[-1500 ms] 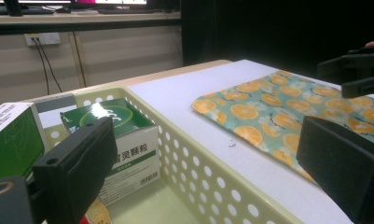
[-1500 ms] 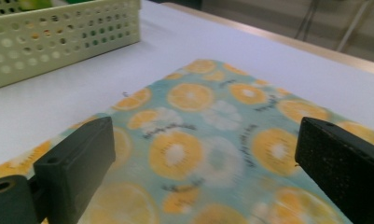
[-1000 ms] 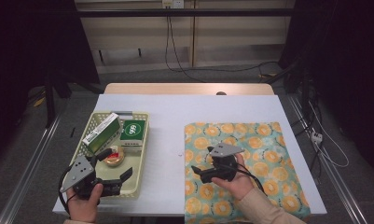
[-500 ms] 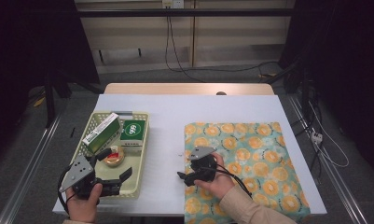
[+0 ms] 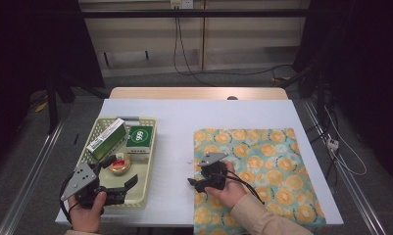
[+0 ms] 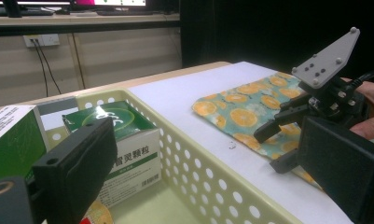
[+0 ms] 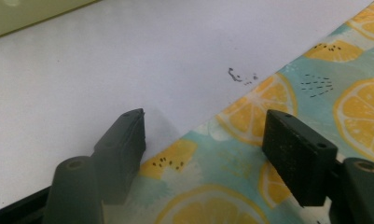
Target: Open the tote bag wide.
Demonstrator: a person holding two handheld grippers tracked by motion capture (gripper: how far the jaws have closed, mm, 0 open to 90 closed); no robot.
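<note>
A cloth printed with orange slices (image 5: 262, 166) lies flat on the right half of the white table (image 5: 174, 127). My right gripper (image 5: 193, 184) is at the cloth's left edge, low and open. In the right gripper view the right gripper (image 7: 208, 144) straddles that edge, one jaw over bare table (image 7: 128, 60) and the other over the cloth (image 7: 315, 93), with nothing held. My left gripper (image 5: 128, 188) hovers open over the near end of a pale perforated basket (image 5: 150, 161). In the left gripper view the left gripper (image 6: 208, 172) is empty.
The basket holds a long green-and-white box (image 5: 106, 138), a green box (image 5: 139, 139) and a small round tin (image 5: 119, 166). The left gripper view shows the green box (image 6: 124, 140), the basket rim (image 6: 212, 186) and the other gripper (image 6: 287, 140). Cables run on the floor behind the table.
My right gripper has moved left across the cloth, from near its middle to its left edge. The left gripper has stayed over the basket.
</note>
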